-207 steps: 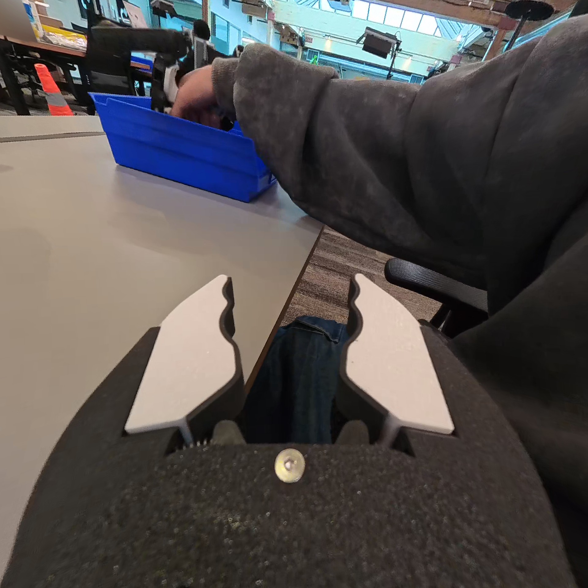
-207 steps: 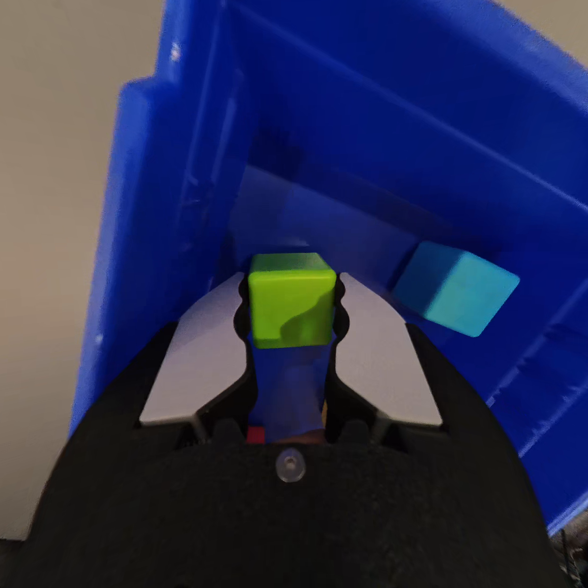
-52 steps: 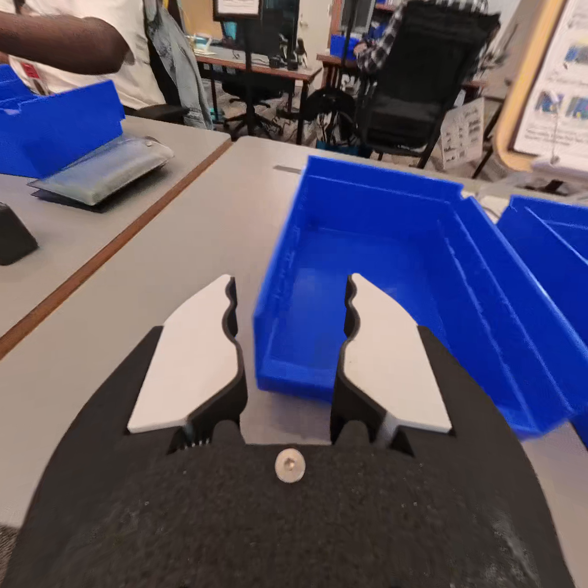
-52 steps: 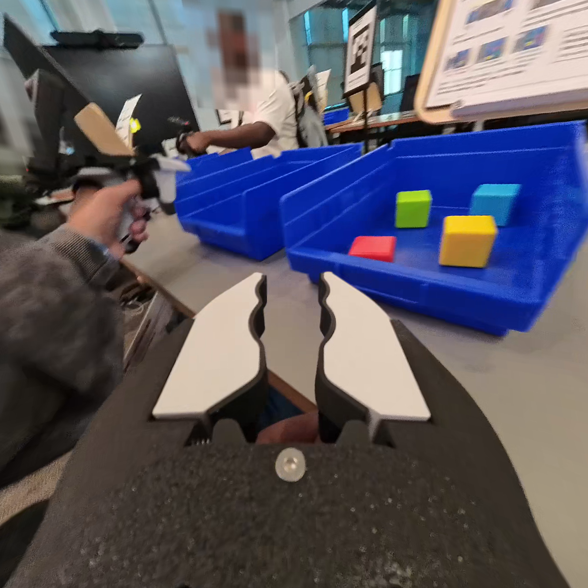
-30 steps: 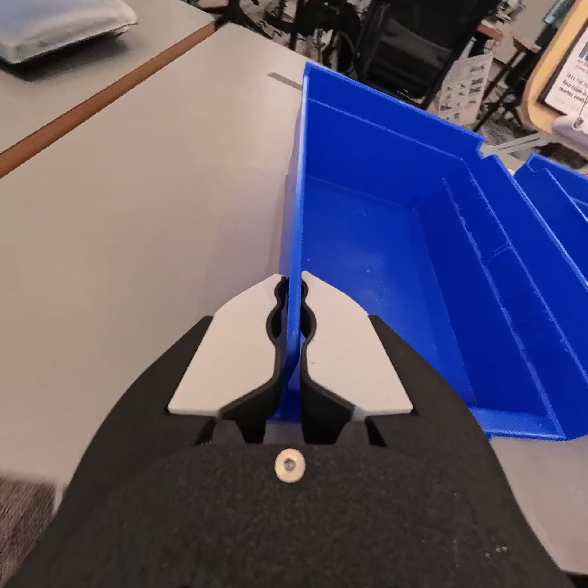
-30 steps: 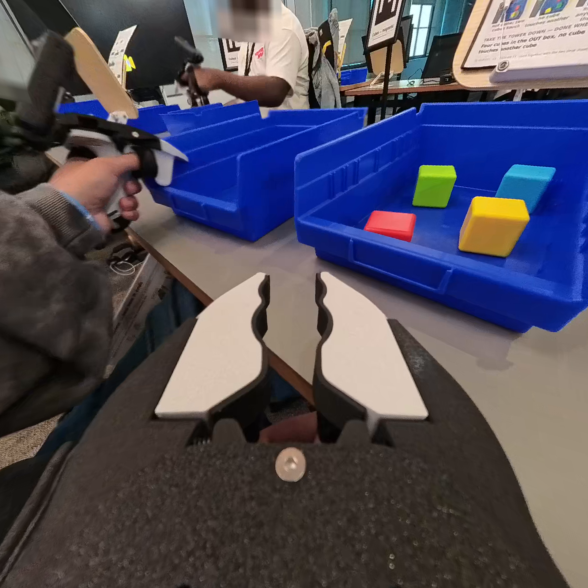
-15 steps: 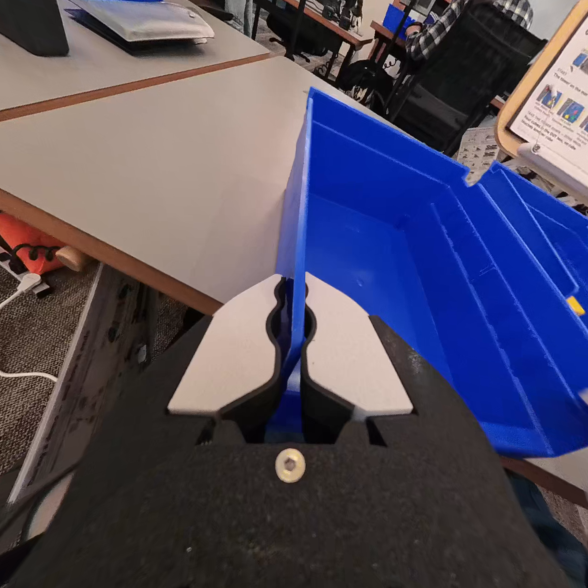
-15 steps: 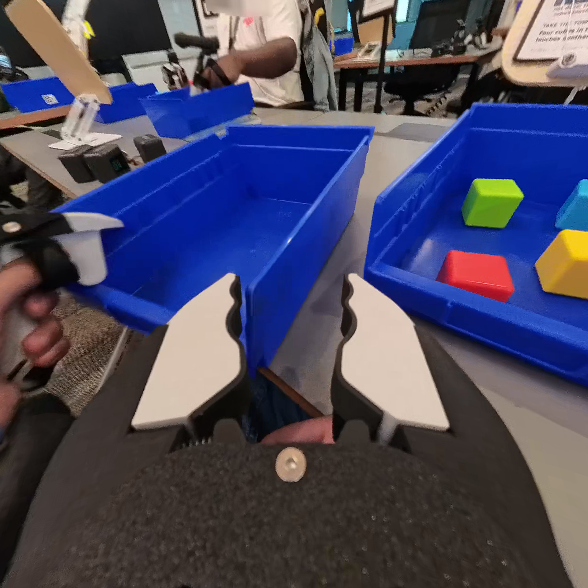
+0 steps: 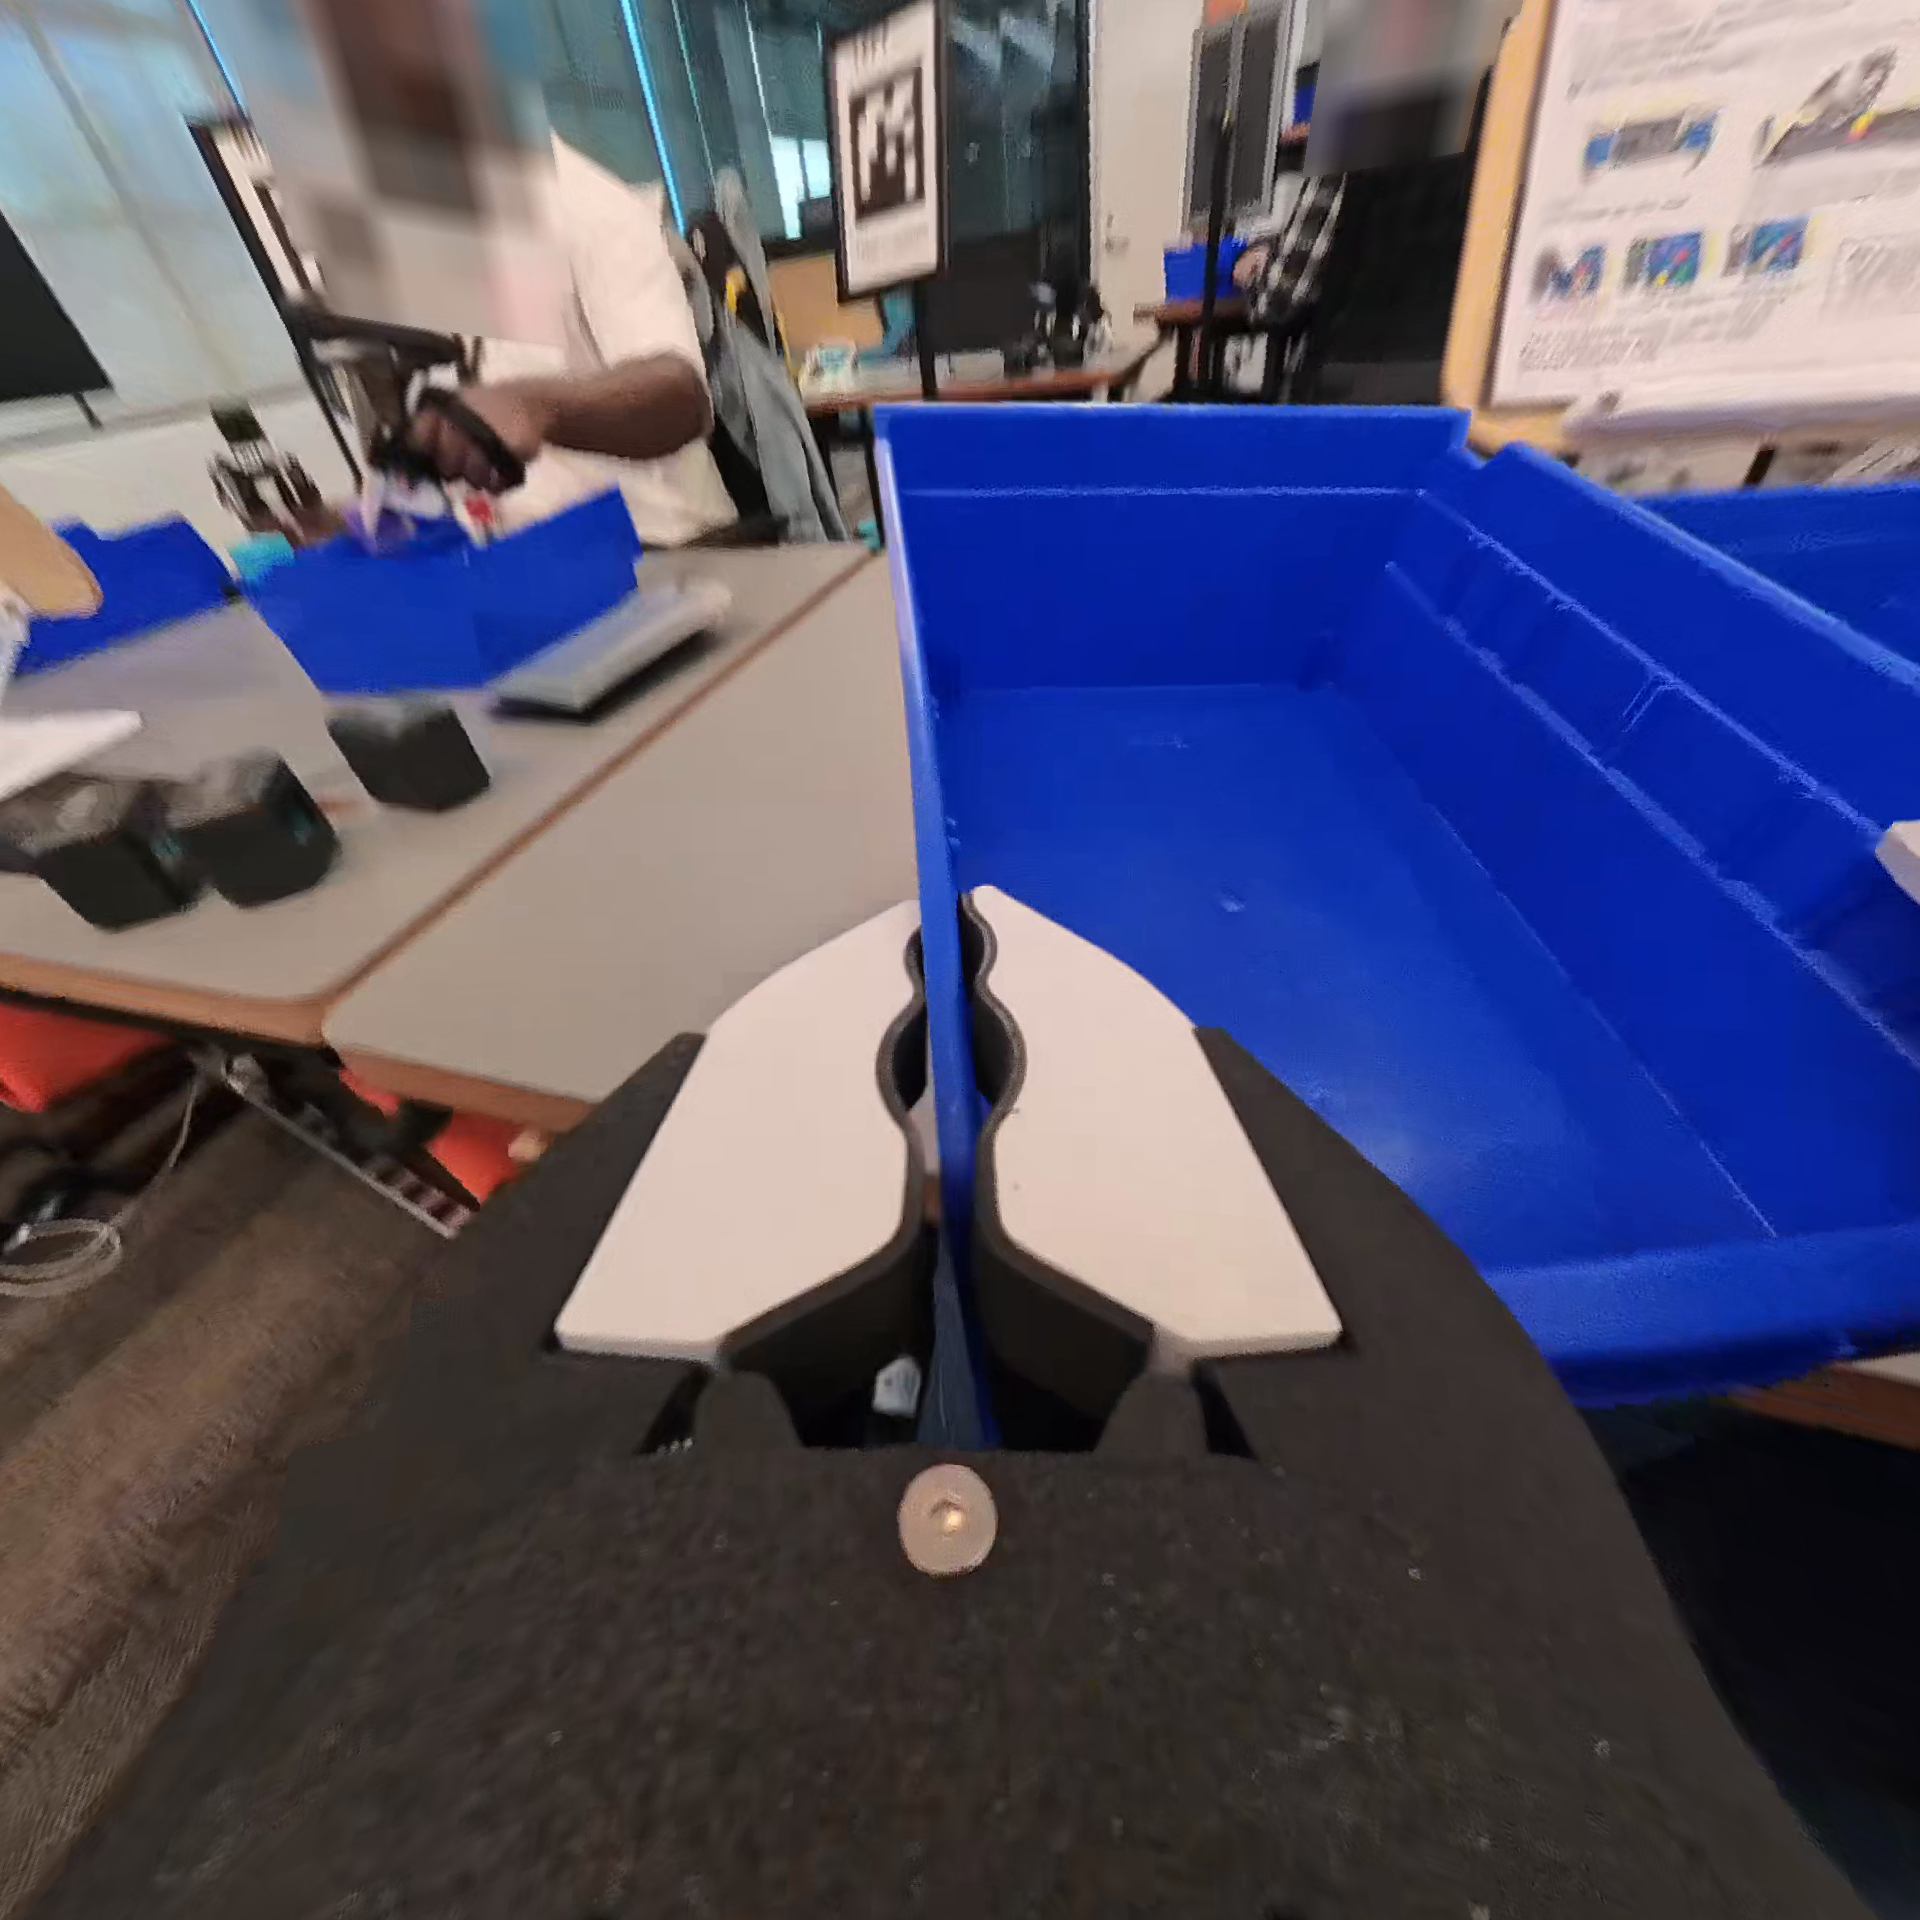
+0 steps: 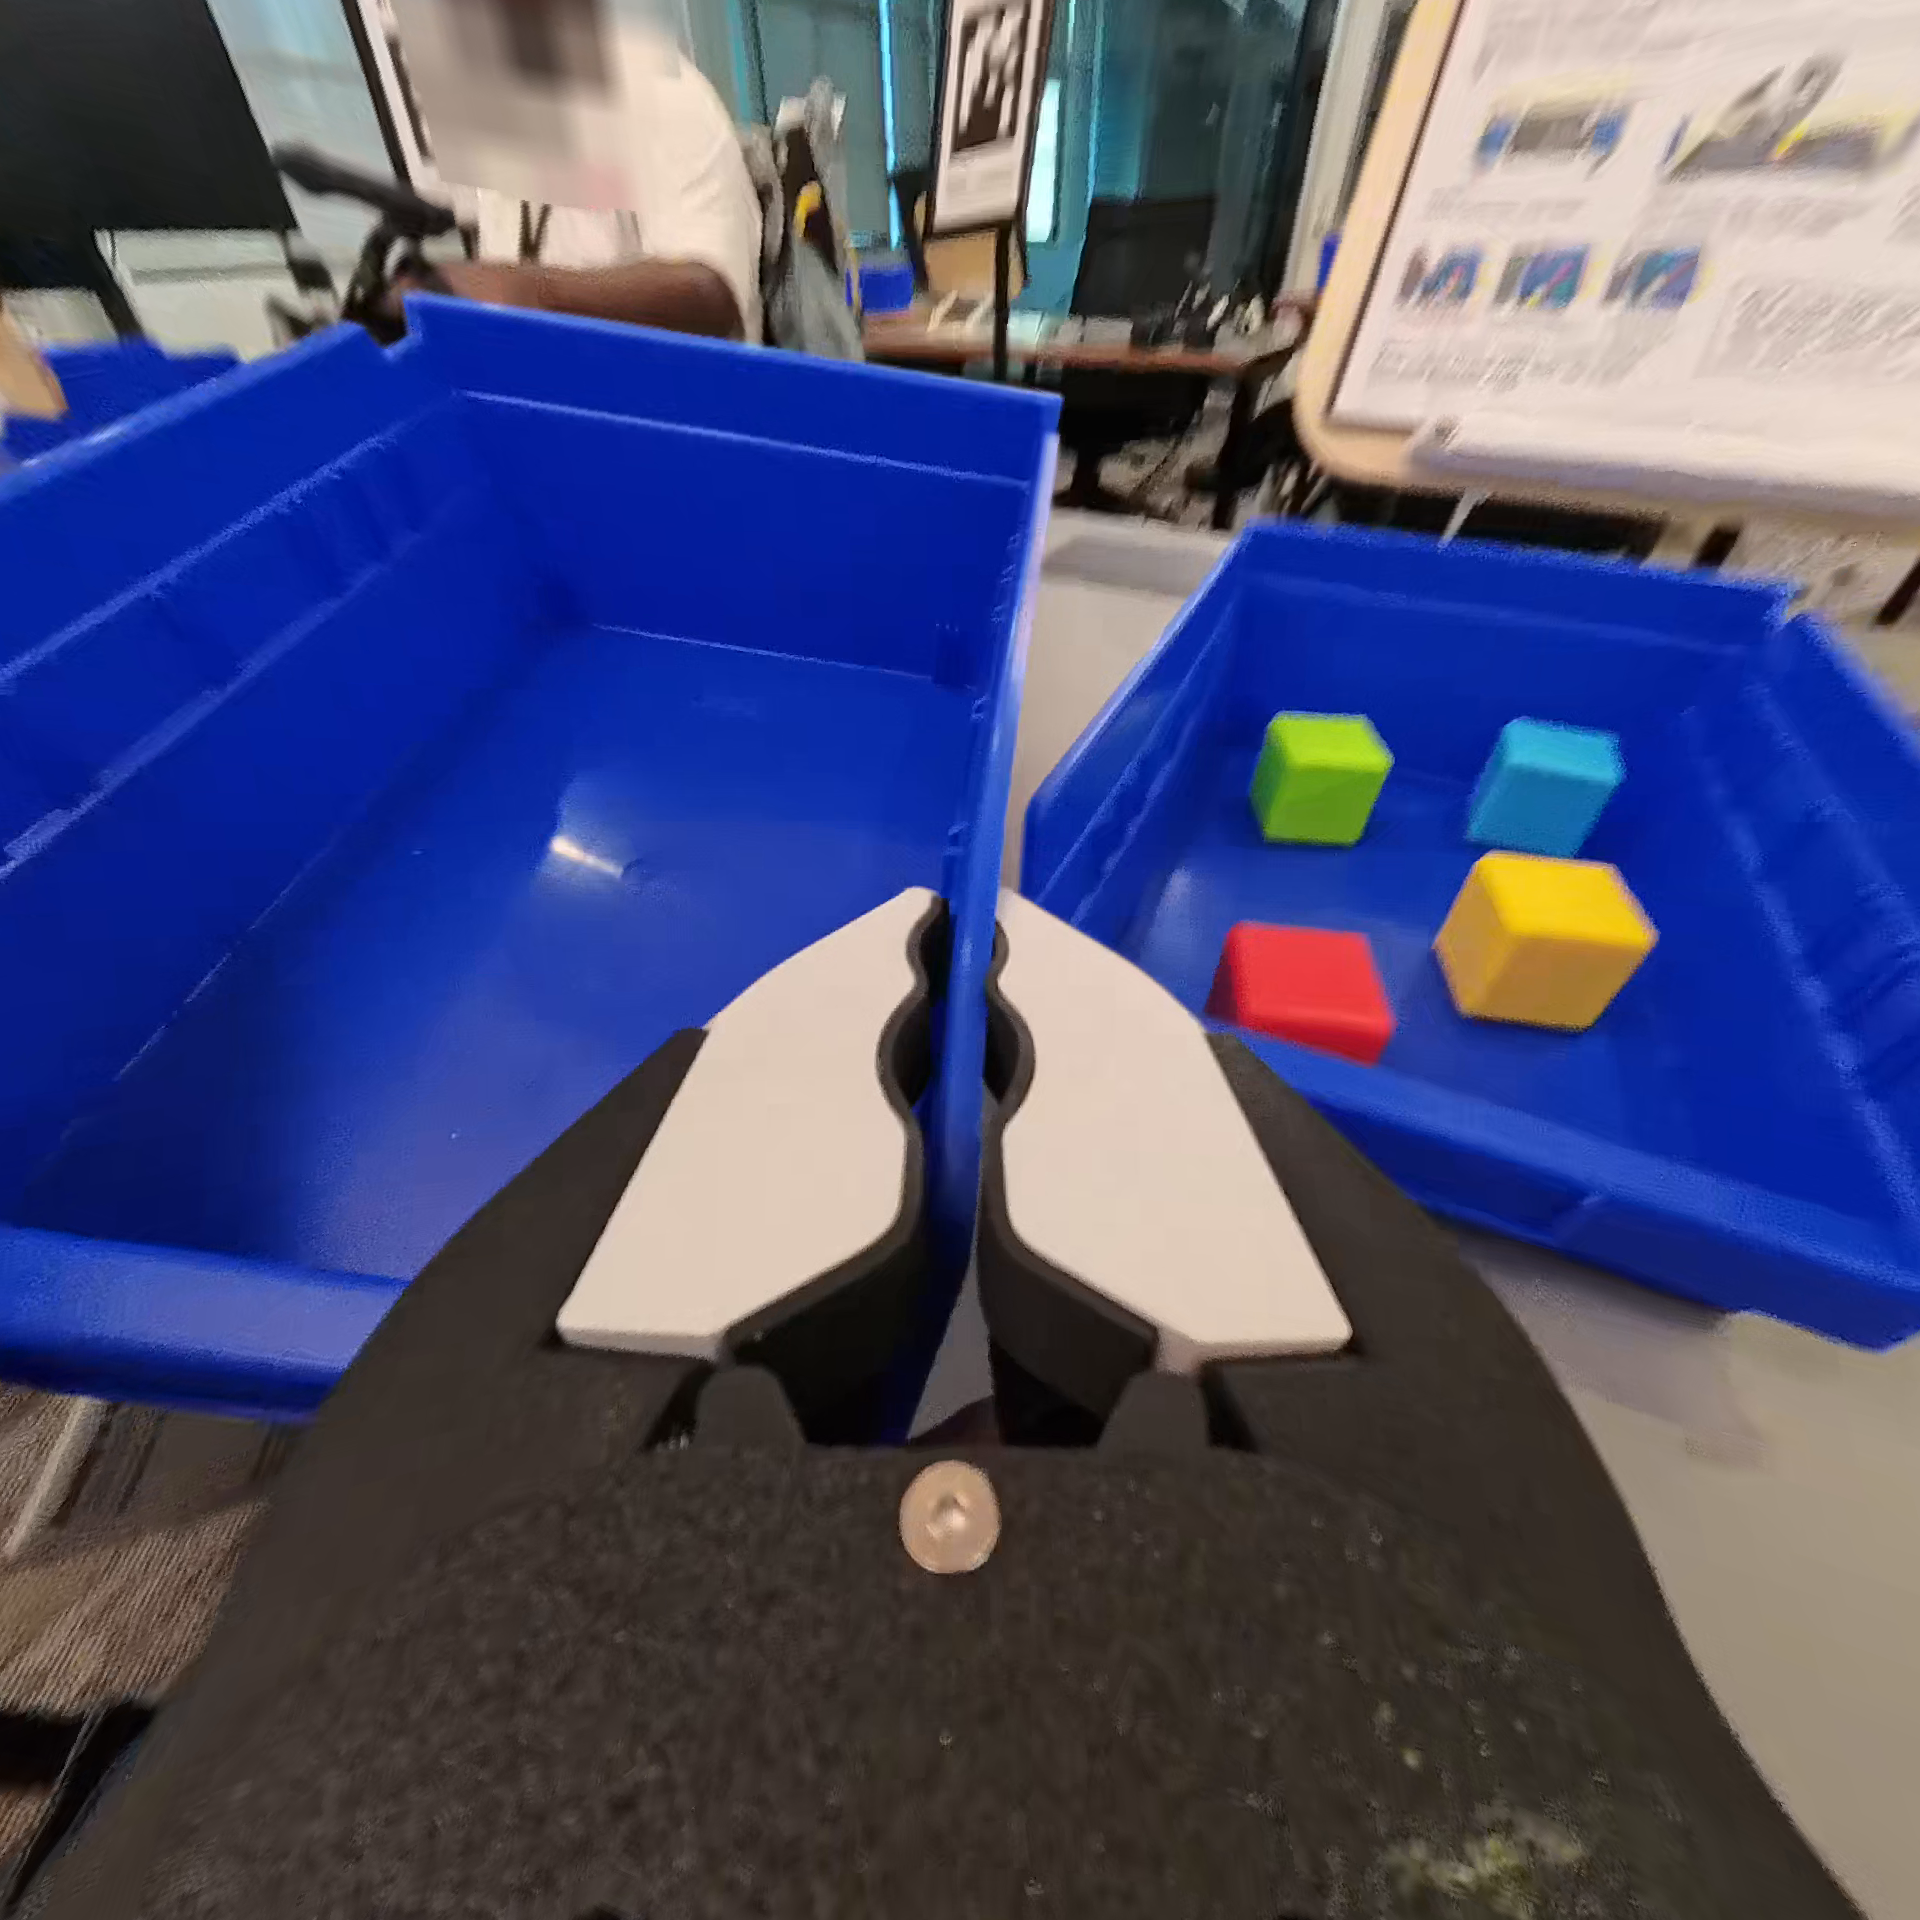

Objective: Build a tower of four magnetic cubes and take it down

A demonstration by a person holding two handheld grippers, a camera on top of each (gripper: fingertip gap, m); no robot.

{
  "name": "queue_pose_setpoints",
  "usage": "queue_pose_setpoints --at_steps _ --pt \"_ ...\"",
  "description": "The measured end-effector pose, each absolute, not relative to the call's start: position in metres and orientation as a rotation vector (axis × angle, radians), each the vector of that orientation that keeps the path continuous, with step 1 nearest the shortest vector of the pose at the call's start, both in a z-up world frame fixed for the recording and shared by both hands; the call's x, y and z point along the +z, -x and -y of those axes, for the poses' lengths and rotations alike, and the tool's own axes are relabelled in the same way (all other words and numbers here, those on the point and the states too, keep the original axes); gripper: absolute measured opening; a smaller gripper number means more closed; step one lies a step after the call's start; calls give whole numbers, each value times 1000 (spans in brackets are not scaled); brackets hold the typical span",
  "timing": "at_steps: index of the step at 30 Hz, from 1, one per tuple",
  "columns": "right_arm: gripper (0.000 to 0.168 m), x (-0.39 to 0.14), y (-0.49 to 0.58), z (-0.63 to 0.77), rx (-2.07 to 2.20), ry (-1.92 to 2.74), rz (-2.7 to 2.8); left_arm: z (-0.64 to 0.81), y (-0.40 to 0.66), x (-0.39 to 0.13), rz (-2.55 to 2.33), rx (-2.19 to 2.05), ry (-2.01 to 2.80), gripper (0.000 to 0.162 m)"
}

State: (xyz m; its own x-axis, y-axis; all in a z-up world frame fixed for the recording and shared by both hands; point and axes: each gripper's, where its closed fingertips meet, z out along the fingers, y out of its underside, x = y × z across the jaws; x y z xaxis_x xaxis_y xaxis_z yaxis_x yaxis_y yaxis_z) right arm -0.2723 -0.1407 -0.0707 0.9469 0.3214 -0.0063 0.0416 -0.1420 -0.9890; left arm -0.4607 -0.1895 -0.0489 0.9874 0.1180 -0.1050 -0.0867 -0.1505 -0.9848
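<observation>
Both tongs clamped the empty bin's side walls.
Left tongs [image 9: 943, 940] and right tongs [image 10: 968, 914] each gripped one wall of the bin [image 10: 520, 914]; its long axis ran away from them. Four cubes [image 10: 1320, 777] sat apart in another bin [image 10: 1621, 1174] on the desk [image 10: 1662, 1475].

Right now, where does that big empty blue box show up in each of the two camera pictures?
Left wrist view: the empty blue bin fills the right half; the left gripper is clamped on its left wall.
Right wrist view: the same bin fills the left half; the right gripper pinches its right wall.
Shared landmark: the poster board at upper right in both.
</observation>
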Motion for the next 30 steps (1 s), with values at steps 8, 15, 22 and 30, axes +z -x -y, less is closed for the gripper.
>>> queue_pose_setpoints --at_steps 8,15,22,30 --pt "3 51 178 146 149 1425 115 173 374 63 -118 90 1447 2" --pt "2 106 60 145 0 1372 -8 135 258 112 -243 -80 1384 2" --pt "3 70 -110 133 -214 1554 -163 81 82 66 -412 -286 1519 3" --pt "3 -54 -256 127 -187 1789 -290 71 -67 -59 -528 -307 1742 3"
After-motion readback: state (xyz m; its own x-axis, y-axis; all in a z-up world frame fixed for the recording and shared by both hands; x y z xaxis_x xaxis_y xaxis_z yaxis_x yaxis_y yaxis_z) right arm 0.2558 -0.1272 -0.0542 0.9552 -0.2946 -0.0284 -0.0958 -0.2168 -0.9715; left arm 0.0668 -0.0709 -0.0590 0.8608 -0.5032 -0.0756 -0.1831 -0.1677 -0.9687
